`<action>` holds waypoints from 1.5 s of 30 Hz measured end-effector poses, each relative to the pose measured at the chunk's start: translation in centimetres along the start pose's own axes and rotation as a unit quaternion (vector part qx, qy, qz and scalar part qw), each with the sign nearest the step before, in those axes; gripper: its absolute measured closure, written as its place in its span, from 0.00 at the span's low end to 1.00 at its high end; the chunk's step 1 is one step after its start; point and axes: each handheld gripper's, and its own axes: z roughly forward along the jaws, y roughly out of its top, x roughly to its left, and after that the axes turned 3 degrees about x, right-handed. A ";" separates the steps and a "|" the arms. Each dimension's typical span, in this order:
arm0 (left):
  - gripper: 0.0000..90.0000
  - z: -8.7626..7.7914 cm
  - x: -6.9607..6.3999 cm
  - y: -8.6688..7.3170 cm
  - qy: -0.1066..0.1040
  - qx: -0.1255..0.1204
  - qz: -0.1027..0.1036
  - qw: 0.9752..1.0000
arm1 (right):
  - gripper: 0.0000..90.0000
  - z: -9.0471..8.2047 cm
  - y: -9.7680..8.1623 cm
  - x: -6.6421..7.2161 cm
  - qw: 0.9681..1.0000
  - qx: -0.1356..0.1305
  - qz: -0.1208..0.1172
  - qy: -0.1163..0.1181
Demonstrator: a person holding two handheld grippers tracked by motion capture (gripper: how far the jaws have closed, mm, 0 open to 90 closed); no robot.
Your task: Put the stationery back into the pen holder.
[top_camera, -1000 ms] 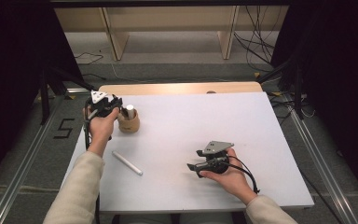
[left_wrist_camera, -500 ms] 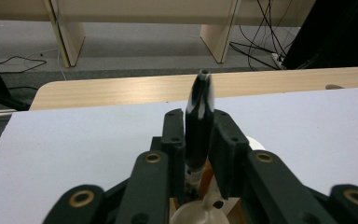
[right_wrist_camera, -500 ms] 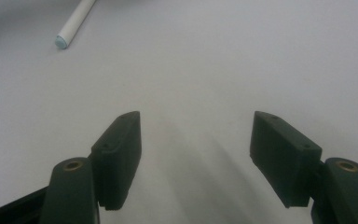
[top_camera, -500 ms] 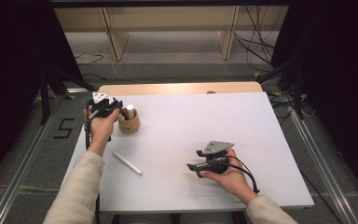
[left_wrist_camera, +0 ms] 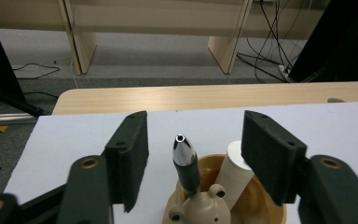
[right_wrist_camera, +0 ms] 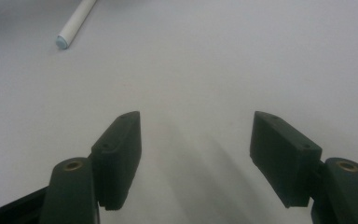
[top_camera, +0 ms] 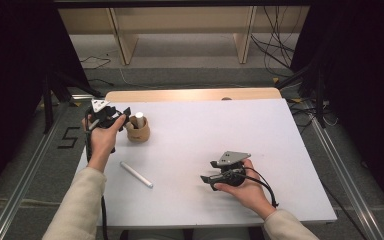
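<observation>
A tan cup [top_camera: 138, 134] shaped like a small animal stands at the far left of the white table top [top_camera: 205, 130]. It holds a black pen with a silver tip [left_wrist_camera: 185, 157] and a white marker [left_wrist_camera: 234, 173], which shows as a pale stick [top_camera: 139, 119] in the high view. My left gripper [top_camera: 122, 116] sits just left of the cup; its jaws have just been opening. The pen stands between the pads [left_wrist_camera: 131, 154] and neither one touches it. A second white marker [top_camera: 136, 174] lies flat on the table. My right gripper [top_camera: 207, 171] rests low at the front middle, open and holding nothing.
A wooden strip [top_camera: 190, 95] edges the table's far side, with floor, shelf legs and cables beyond. The right gripper view looks along bare white surface [right_wrist_camera: 214, 70], and the lying marker's blue-tipped end [right_wrist_camera: 73, 28] sits at its top left.
The left gripper's jaws have spread apart beside the cup, leaving the black pen standing in it. The right hand and gripper have not moved.
</observation>
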 end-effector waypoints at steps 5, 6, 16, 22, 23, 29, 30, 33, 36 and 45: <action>0.40 -1.2 -0.3 -0.7 -0.008 0.003 0.005 1.000 | 0.38 0.0 0.0 0.0 1.000 0.000 0.000 0.000; 0.39 -1.4 -0.4 -0.9 -0.009 0.003 0.008 1.000 | 0.38 0.0 0.0 0.0 1.000 0.000 0.000 0.000; 0.38 -3.4 -0.4 -2.8 -0.026 0.021 0.005 0.999 | 0.38 0.0 0.0 0.1 1.000 0.000 0.001 0.000; 0.38 -4.6 -0.4 -4.1 -0.040 0.032 0.007 0.999 | 0.38 -0.1 0.0 0.0 1.000 -0.001 0.000 -0.002; 0.38 -4.8 -0.5 -4.4 -0.042 0.036 0.010 0.998 | 0.38 -0.1 0.0 0.0 1.000 -0.001 -0.001 -0.001; 0.41 -5.7 -0.4 -5.9 -0.051 0.056 0.028 0.997 | 0.38 -0.2 0.0 0.1 1.000 -0.001 -0.001 -0.001; 0.43 -5.9 -0.4 -6.0 -0.050 0.056 0.029 0.997 | 0.38 -0.2 0.0 0.0 1.000 -0.002 -0.002 -0.002; 0.51 -6.3 -0.1 -6.7 -0.046 0.052 0.039 0.997 | 0.38 -0.2 0.0 0.0 1.000 -0.001 -0.002 -0.002; 0.66 -6.3 0.0 -7.3 -0.047 0.067 0.061 0.995 | 0.38 -0.2 0.0 0.0 1.000 -0.001 -0.003 -0.001; 0.99 -5.6 0.8 -8.5 -0.029 0.110 0.091 0.989 | 0.38 -0.1 0.0 0.1 1.000 0.001 -0.004 -0.001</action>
